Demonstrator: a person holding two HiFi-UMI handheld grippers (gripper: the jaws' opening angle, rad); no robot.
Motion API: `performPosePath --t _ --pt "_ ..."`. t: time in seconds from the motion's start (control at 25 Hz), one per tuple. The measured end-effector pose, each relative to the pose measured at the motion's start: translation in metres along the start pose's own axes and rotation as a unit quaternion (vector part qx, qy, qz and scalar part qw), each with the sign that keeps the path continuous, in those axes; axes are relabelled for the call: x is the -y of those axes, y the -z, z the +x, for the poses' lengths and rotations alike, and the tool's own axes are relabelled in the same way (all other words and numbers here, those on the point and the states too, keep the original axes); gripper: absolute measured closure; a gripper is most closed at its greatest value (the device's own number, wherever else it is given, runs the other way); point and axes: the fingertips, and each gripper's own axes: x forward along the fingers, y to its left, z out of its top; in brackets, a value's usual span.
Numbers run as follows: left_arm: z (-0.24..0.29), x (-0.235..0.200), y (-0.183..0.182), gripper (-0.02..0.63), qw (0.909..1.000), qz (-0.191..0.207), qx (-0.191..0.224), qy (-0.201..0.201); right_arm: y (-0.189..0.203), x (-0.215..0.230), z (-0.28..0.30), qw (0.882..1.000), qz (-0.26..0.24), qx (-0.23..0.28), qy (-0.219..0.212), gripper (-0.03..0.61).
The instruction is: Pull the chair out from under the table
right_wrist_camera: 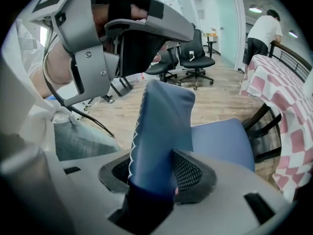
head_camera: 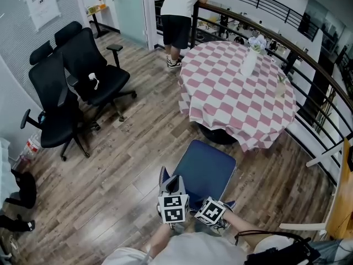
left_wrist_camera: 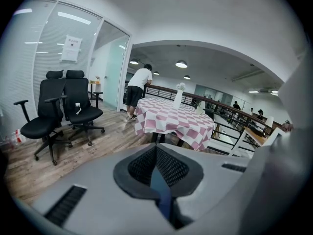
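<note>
1. Head view:
   - Blue chair stands on the wood floor, just off the near edge of the round counter with the pink-and-white check cloth, not under it. Its backrest faces the person.
   - Left gripper and right gripper sit side by side on the backrest's top edge.
   - White vase stands near the counter's far edge.
   - 2 black office chairs are well apart from it, off to the left. A person stands at the railing past the counter.

2. Left gripper view:
   - Left gripper fingers are closed on the chair. A thin blue strip of backrest is pinched between the mesh pads.
   - The counter is straight ahead and the 2 office chairs are left of it.

3. Right gripper view:
   - Right gripper fingers are spread. The backrest stands upright between them, and bare pad mesh shows on both sides of it, so there is no clamp.
   - Seat lies beyond, with its far side near the counter's cloth.
   - Left gripper is above, at the backrest's top.
</note>
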Motion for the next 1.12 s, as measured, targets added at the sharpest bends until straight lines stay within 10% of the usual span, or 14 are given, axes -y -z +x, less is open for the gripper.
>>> performPosePath --t 0.48,0.72,0.88,1.12 --pt "0.014 0.027 -0.016 0.615 0.9998 0.012 0.006 0.016 -0.012 0.003 -0.059 0.997 0.026 0.06 -0.052 0.395" --pt "0.026 0.062 -0.035 0.615 0.9981 0.038 0.018 0.044 -0.024 0.06 -0.121 0.978 0.116 0.176 0.006 0.407" --pt "0.034 0.088 -0.051 0.615 0.9957 0.054 0.031 0.068 -0.013 0.131 -0.175 0.931 0.191 0.261 0.169 0.46" --pt "0.046 0.134 -0.068 0.615 0.9891 0.094 0.042 0.105 0.041 0.188 -0.252 0.804 0.334 0.377 0.317 0.538"
